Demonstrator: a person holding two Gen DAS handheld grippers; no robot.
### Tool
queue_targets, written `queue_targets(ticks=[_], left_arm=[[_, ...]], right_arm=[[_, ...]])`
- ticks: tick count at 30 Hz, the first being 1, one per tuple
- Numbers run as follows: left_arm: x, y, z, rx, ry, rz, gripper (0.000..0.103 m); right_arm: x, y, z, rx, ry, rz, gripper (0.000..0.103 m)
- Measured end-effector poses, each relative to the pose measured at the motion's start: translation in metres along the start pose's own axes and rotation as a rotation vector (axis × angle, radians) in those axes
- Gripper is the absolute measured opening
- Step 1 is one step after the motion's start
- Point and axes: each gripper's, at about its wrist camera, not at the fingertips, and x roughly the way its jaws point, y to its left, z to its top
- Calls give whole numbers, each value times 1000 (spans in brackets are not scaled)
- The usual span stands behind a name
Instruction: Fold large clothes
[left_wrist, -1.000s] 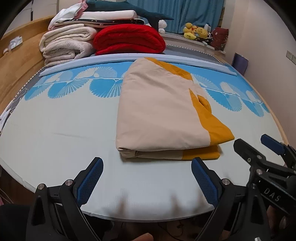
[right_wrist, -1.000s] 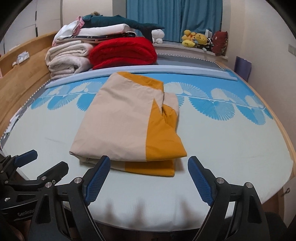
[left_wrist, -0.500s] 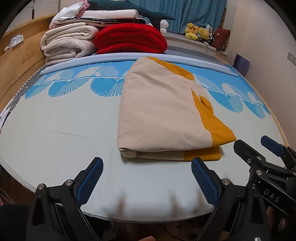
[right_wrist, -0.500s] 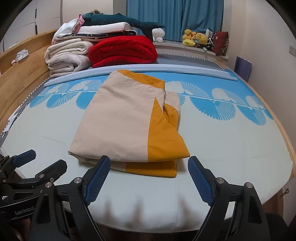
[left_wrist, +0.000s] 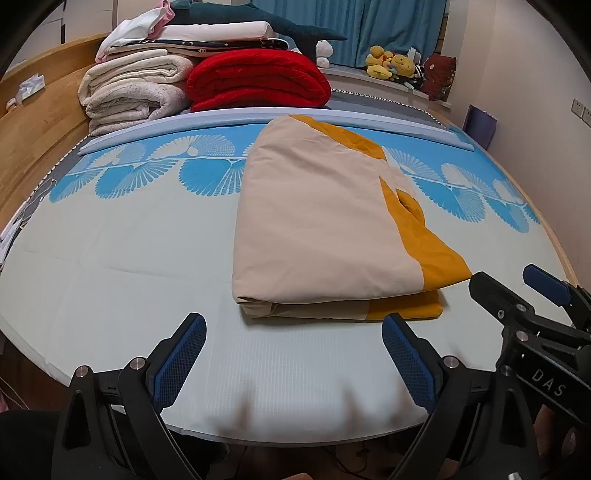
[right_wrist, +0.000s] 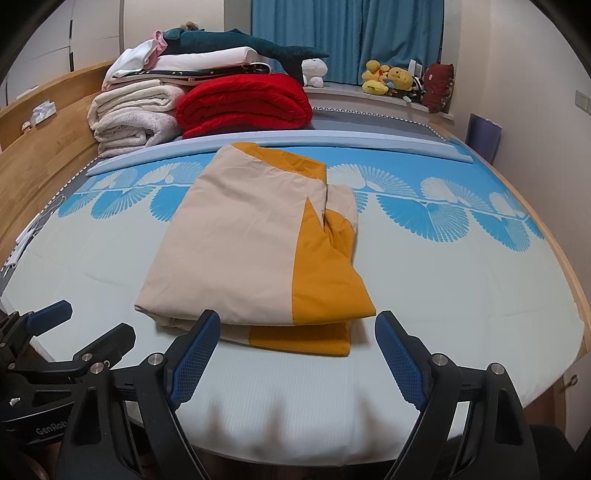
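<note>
Beige and mustard-yellow garment (left_wrist: 317, 229) (right_wrist: 240, 243), folded into a flat layered rectangle, yellow band along its right side, lying centre frame on the bed (left_wrist: 110, 258), folded edge nearest the camera

The left gripper (left_wrist: 291, 354) hangs level over the mattress's near edge, jaws spread wide and empty. The right gripper (right_wrist: 297, 350) sits just beside it — same height, same wide-apart jaws — gripping nothing.

folded cover (left_wrist: 317, 229): matt cloth | red blanket (left_wrist: 258, 79): plush, seemingly | headboard (left_wrist: 33, 136): smooth wood
</note>
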Motion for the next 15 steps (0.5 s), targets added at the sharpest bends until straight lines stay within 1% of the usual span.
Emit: queue_targets(ticks=[15], left_arm=[[1, 0, 0, 1, -1, -2, 95]], right_arm=[[2, 0, 1, 0, 0, 0, 86]])
